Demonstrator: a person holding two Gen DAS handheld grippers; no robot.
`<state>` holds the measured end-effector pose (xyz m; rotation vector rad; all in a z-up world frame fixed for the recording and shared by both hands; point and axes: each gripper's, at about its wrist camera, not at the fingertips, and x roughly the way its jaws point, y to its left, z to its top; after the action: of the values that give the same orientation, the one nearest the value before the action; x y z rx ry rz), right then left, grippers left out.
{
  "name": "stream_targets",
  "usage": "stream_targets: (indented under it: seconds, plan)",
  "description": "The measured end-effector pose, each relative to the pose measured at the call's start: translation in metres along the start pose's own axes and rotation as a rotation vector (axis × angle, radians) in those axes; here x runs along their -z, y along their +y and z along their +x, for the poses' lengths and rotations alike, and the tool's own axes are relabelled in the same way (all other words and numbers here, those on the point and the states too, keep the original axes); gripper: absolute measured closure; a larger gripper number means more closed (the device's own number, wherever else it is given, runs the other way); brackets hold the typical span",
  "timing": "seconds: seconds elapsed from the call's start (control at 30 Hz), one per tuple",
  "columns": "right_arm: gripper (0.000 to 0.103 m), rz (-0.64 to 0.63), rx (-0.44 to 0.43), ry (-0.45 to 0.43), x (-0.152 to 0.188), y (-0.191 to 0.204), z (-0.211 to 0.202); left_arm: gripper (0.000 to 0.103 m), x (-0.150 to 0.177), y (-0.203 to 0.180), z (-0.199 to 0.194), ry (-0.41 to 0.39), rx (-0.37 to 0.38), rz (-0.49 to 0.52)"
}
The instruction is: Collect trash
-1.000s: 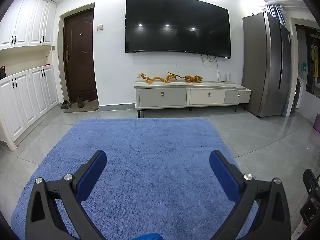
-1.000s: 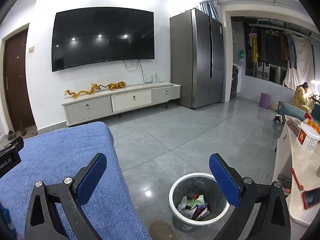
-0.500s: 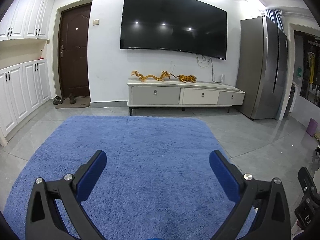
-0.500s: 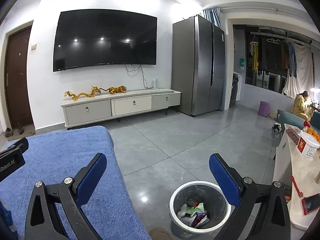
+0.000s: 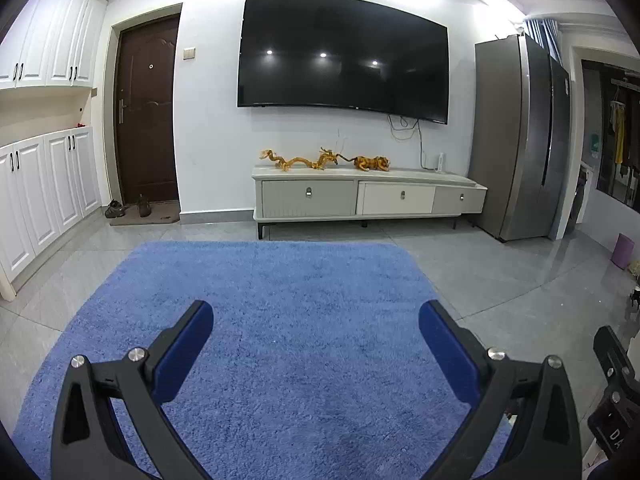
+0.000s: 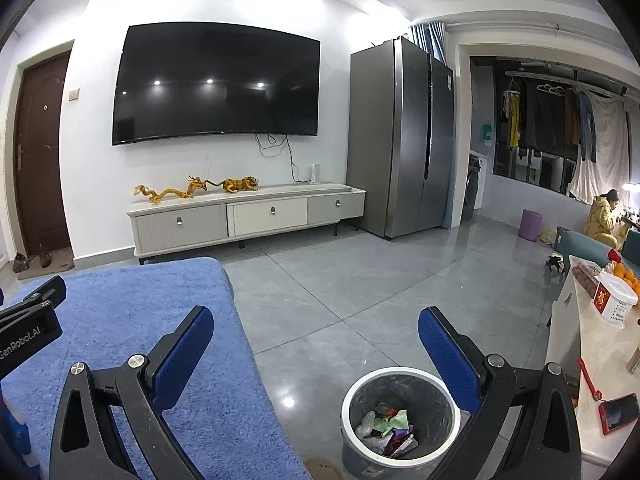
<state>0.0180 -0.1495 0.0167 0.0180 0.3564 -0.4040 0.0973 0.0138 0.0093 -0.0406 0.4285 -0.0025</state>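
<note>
My left gripper (image 5: pixel 316 316) is open and empty, held above a blue rug (image 5: pixel 280 304). My right gripper (image 6: pixel 316 318) is open and empty, above the grey tile floor beside the rug's right edge (image 6: pixel 224 360). A grey trash bin (image 6: pixel 400 420) with a white rim stands on the floor below the right gripper's right finger; it holds several crumpled wrappers (image 6: pixel 386 430). No loose trash shows on the rug or floor. The left gripper's body shows at the left of the right wrist view (image 6: pixel 28 320).
A TV cabinet (image 5: pixel 368 196) and wall TV (image 5: pixel 340 68) stand ahead, a grey fridge (image 6: pixel 400 136) to the right. White cupboards (image 5: pixel 44 184) line the left. A pale table (image 6: pixel 592 368) with a phone and fruit sits at the right. A seated person (image 6: pixel 602 216) is far right.
Both cameras have tilted upward and risen slightly, so the rug and bin sit lower in view. Both grippers stay open and empty.
</note>
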Motion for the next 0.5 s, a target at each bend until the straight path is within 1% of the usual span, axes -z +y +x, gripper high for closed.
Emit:
stream_targets:
  seconds: [0.27, 0.37, 0.5]
  plan:
    - [0.000, 0.010, -0.013, -0.025, -0.009, -0.002, -0.019, 0.000, -0.005, 0.005, -0.021, -0.009, -0.007, 0.038]
    - [0.000, 0.008, -0.018, -0.039, -0.014, 0.001, -0.027, 0.000, -0.010, 0.009, -0.030, -0.009, -0.006, 0.037]
    - [0.000, -0.008, -0.030, -0.048, -0.017, 0.004, -0.038, 0.000, -0.017, 0.015, -0.044, -0.029, -0.012, 0.030]
